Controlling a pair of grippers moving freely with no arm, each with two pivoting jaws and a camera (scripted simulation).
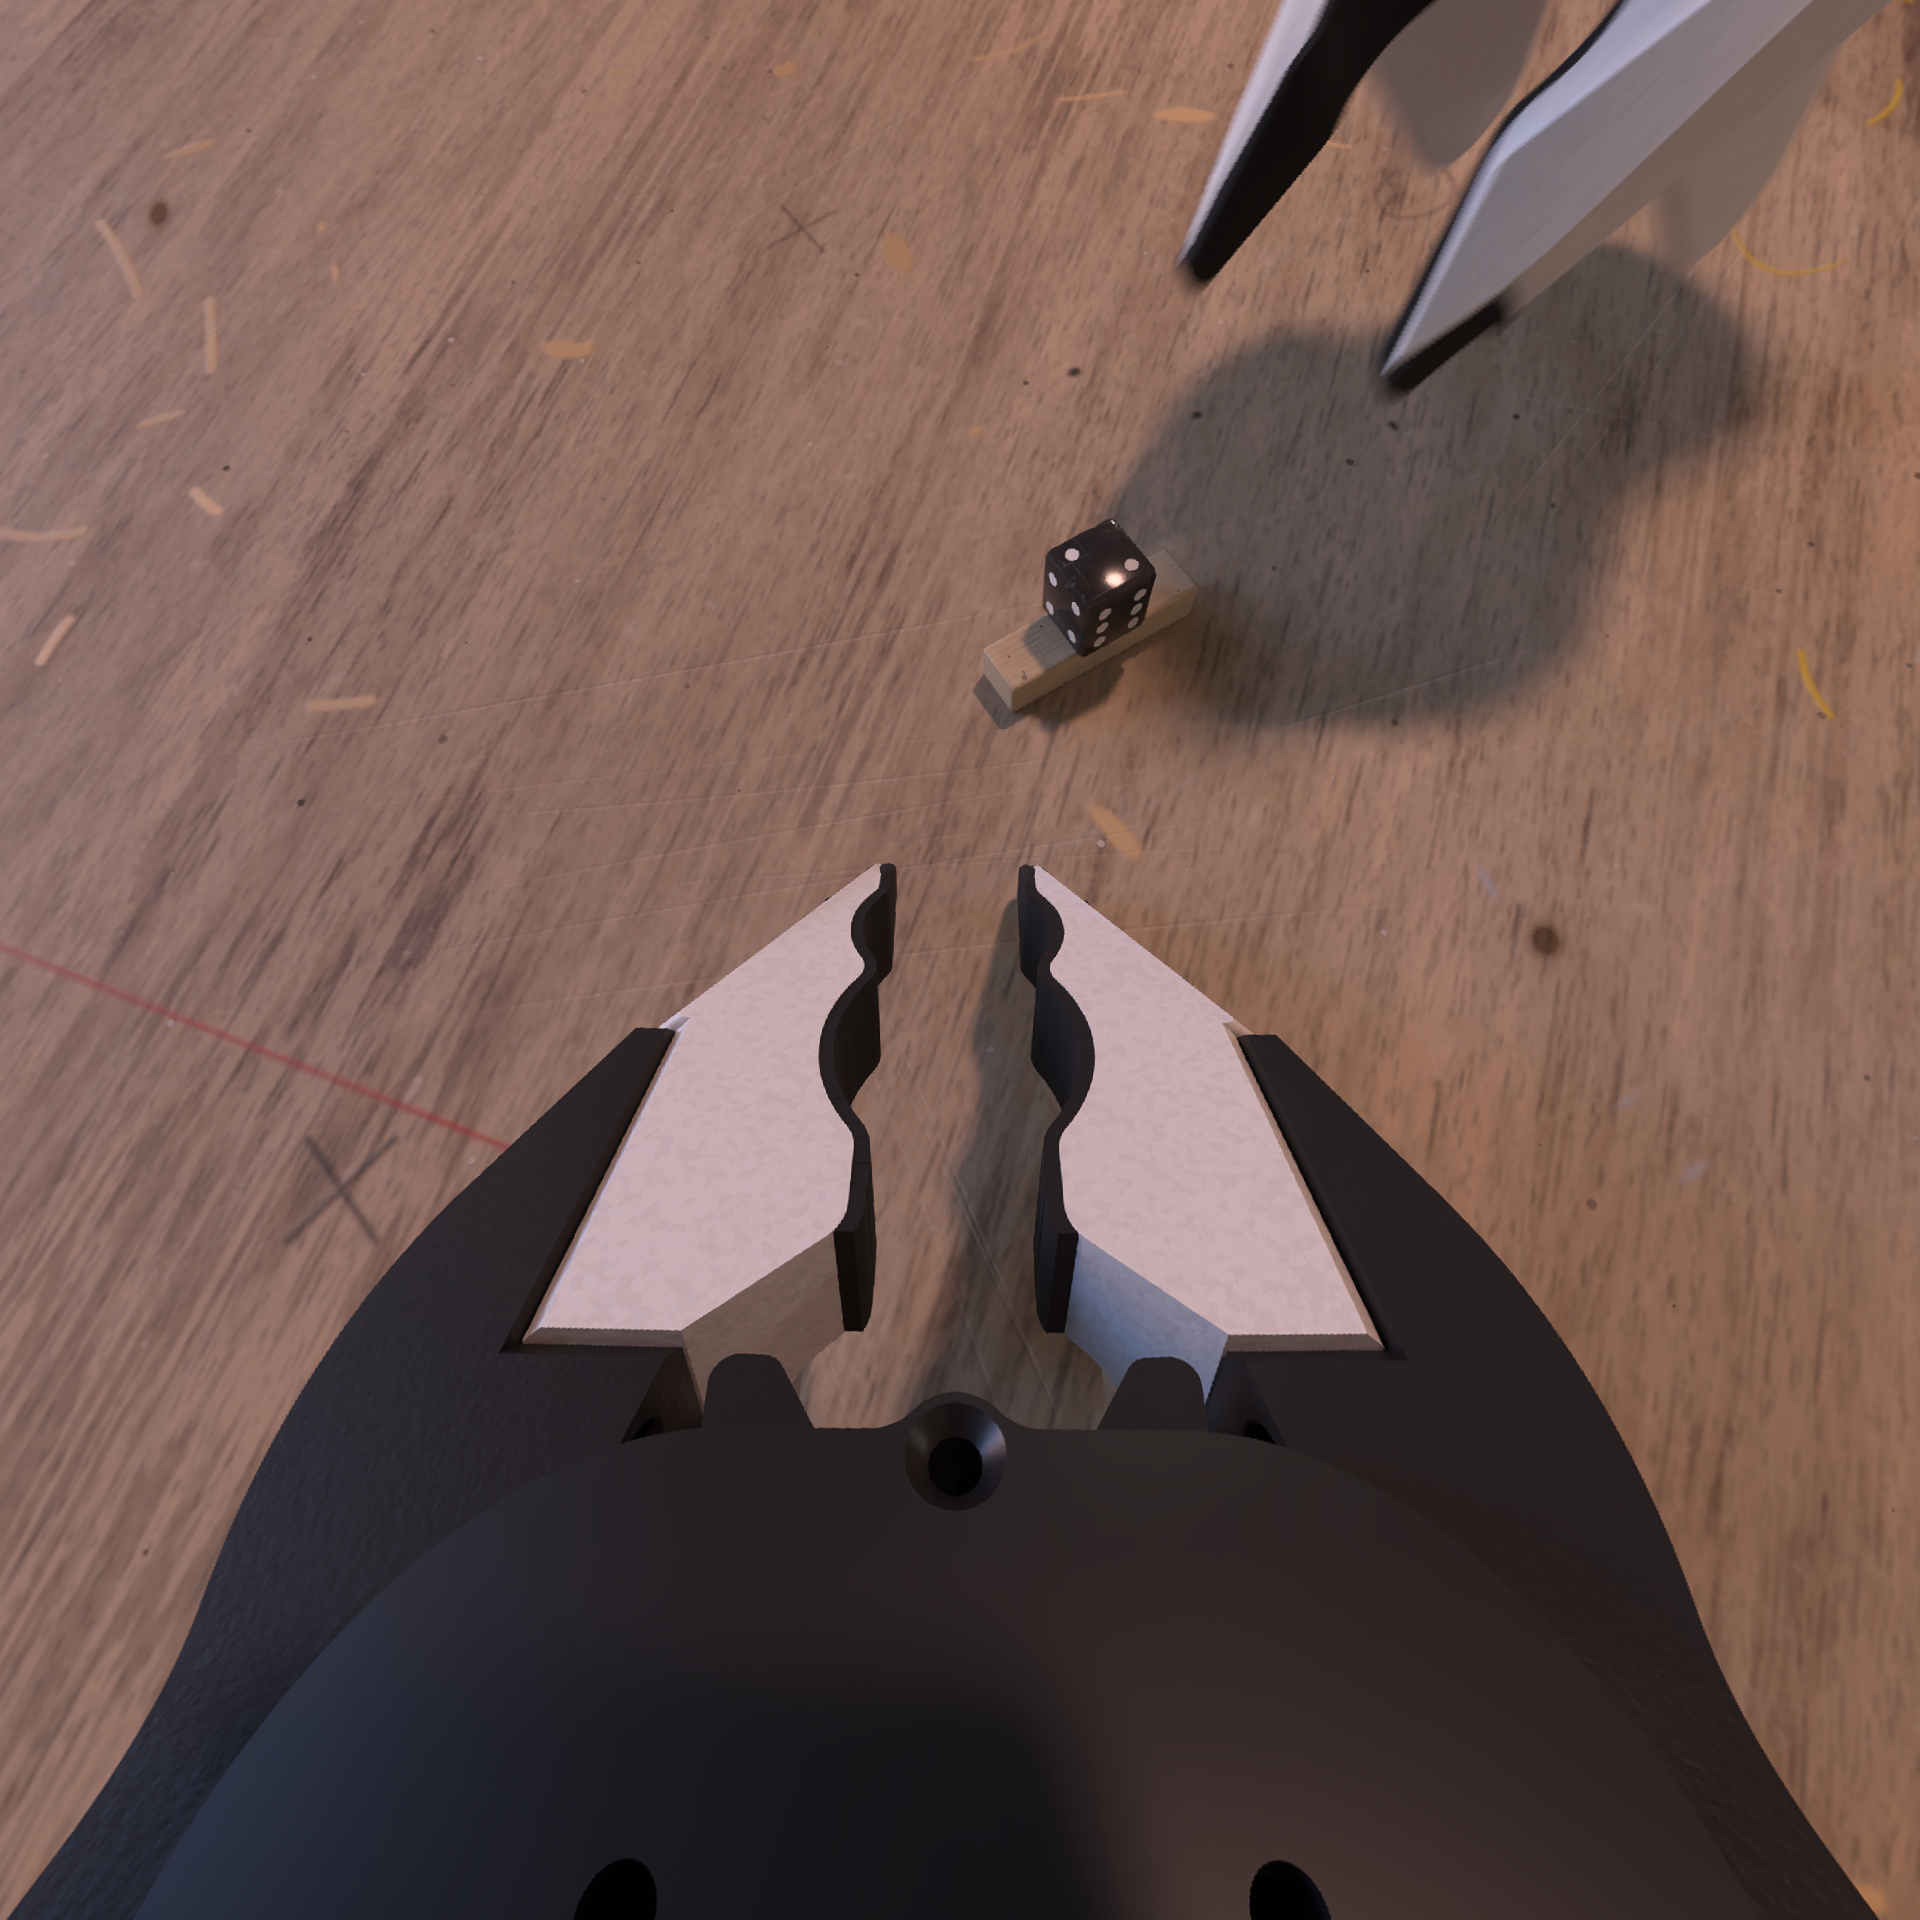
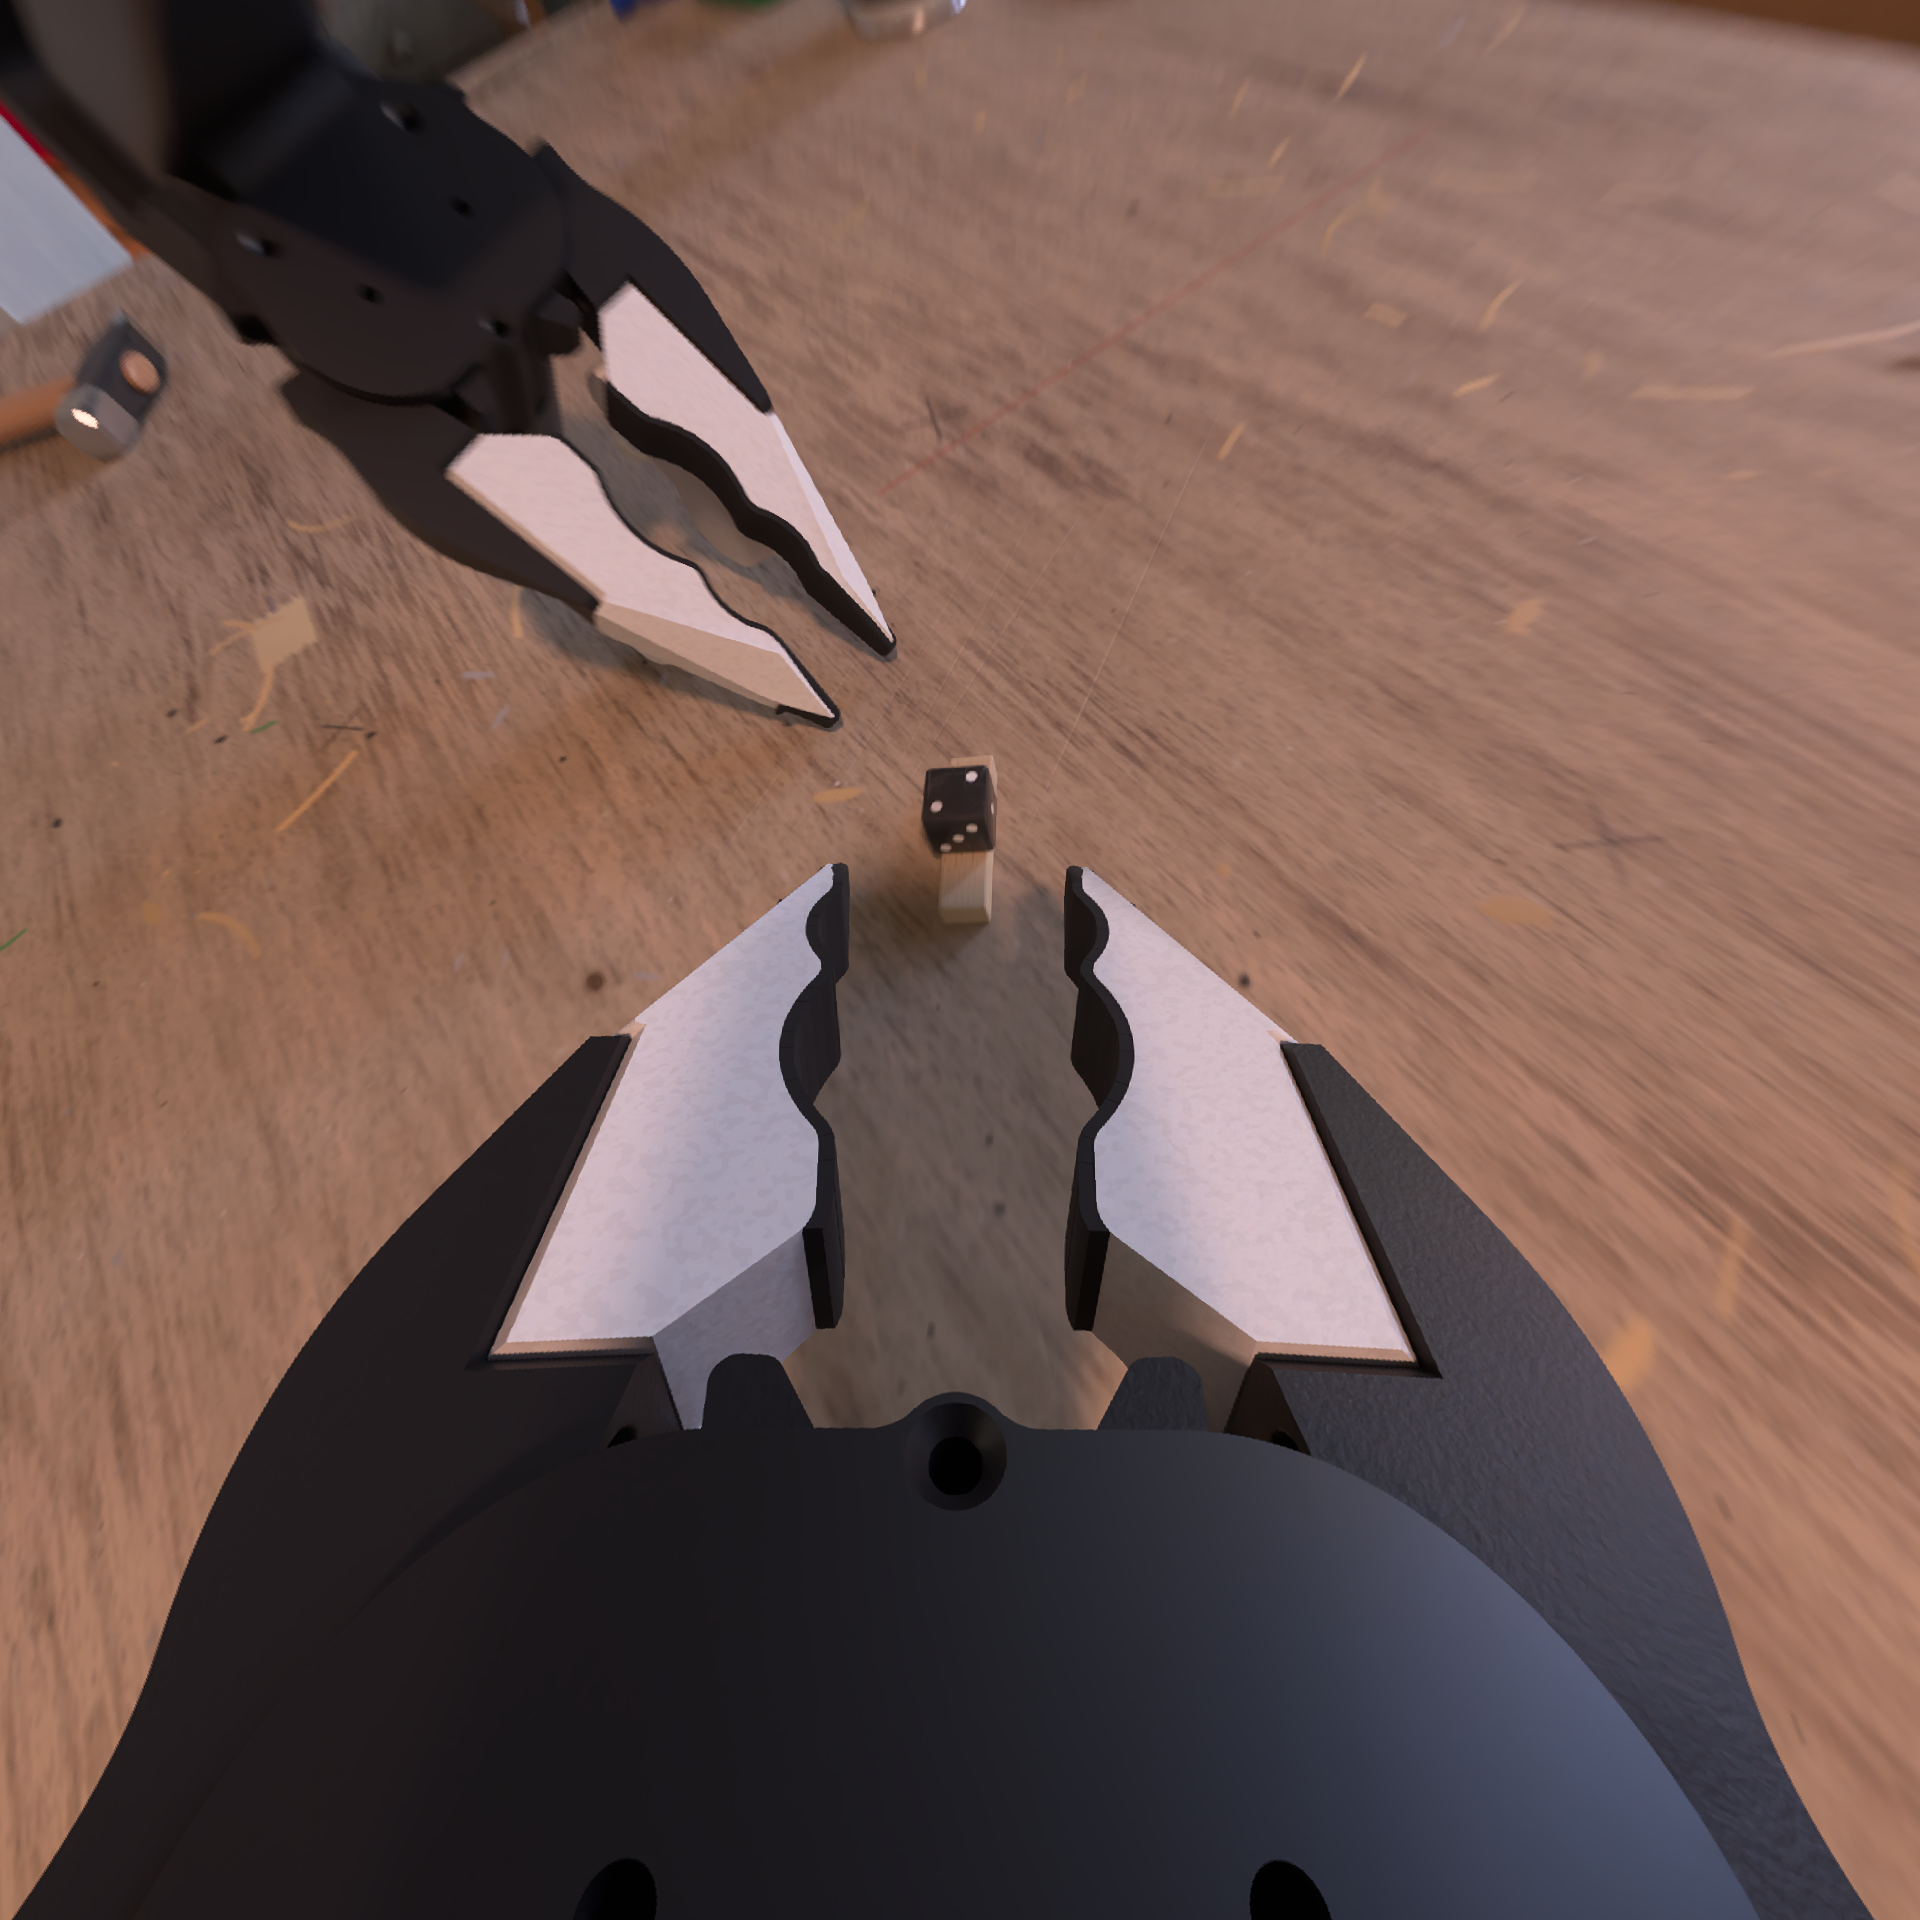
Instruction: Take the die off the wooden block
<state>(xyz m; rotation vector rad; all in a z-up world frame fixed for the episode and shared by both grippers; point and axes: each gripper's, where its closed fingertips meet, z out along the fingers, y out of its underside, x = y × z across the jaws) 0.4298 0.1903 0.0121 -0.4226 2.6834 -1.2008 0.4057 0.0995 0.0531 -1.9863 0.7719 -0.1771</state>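
**Die still perched on its block, both grippers empty**

The die, a glossy black cube with white pips, sits on the middle of the wooden block, a pale, slim bar lying flat on the scuffed, grainy tabletop.

Going left to right in the right wrist view: a metal-headed hammer lies at 10 o'clock near the frame edge; the left gripper reaches in from 11 o'clock, its wavy black pads set a narrow gap apart, holding nothing, its tips near the die but apart from it; the right gripper hangs behind the block's near end, jaws spread wider and empty, with the die just beyond its tips at 12 o'clock.

The risks, as I judge them: the die is small, smooth and hard-edged, so a pinch off-centre could squirt it sideways. The block is light and narrow; a fingertip clipping it would drag it or tip the die off uncontrolled. Both grippers converging could also collide.
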